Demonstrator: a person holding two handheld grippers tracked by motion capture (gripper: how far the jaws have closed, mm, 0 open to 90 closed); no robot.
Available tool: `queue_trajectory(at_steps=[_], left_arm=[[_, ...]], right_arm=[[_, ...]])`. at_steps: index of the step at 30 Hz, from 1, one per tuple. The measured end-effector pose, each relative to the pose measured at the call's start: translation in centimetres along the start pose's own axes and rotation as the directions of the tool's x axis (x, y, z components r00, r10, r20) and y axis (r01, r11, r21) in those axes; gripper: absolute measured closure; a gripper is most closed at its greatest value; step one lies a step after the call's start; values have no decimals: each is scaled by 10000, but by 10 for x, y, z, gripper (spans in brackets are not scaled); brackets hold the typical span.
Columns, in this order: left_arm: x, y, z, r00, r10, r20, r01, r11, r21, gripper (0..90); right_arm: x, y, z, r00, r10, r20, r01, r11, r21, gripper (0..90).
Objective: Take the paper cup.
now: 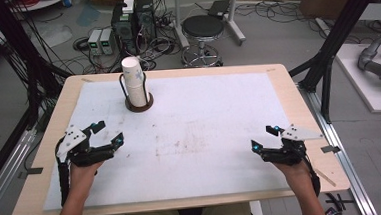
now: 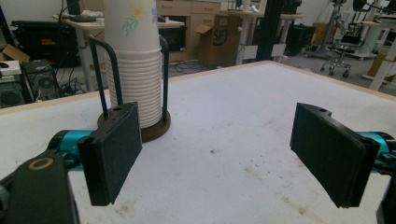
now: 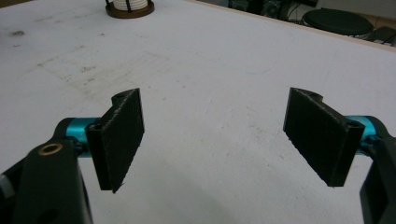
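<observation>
Stack of paper cups standing upright in a dark round-based wire holder, near the table's far edge, left of centre. Smooth white paper, ribbed with nested rims low down, a faint flower print on the top cup. Best taken by the top cup alone: squeeze lightly around the wall above the holder's wire loops, lift straight up, avoid crushing the thin paper. Left gripper nearest, at the near left, jaws wide apart, nothing between them, flat black pads facing the stack. Right gripper at the near right, well apart from the cups, jaws likewise spread and empty. Table of pale wood under a white, lightly stained mat.
</observation>
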State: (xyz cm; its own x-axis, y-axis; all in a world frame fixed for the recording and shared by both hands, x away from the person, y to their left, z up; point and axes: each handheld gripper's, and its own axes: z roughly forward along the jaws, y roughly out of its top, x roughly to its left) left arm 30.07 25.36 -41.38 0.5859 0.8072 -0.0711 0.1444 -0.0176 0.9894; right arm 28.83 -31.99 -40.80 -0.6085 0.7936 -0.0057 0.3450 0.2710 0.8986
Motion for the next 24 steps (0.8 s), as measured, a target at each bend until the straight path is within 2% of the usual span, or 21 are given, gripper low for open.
queue_trajectory(at_steps=[12, 15, 24], left_arm=[[1, 1, 2, 10000, -27, -33, 27, 10000, 91, 166], [1, 2, 4, 9999, -143, -53, 143, 9999, 26, 166], [4, 13, 13, 9995, -301, 69, 300, 9993, 223, 165]], right_arm=[[0, -1, -2, 10000, 18, -16, -18, 10000, 48, 207], [1, -1, -1, 10000, 6, -53, -5, 9999, 103, 206], [0, -1, -1, 9998, 110, -142, -108, 9999, 134, 206]])
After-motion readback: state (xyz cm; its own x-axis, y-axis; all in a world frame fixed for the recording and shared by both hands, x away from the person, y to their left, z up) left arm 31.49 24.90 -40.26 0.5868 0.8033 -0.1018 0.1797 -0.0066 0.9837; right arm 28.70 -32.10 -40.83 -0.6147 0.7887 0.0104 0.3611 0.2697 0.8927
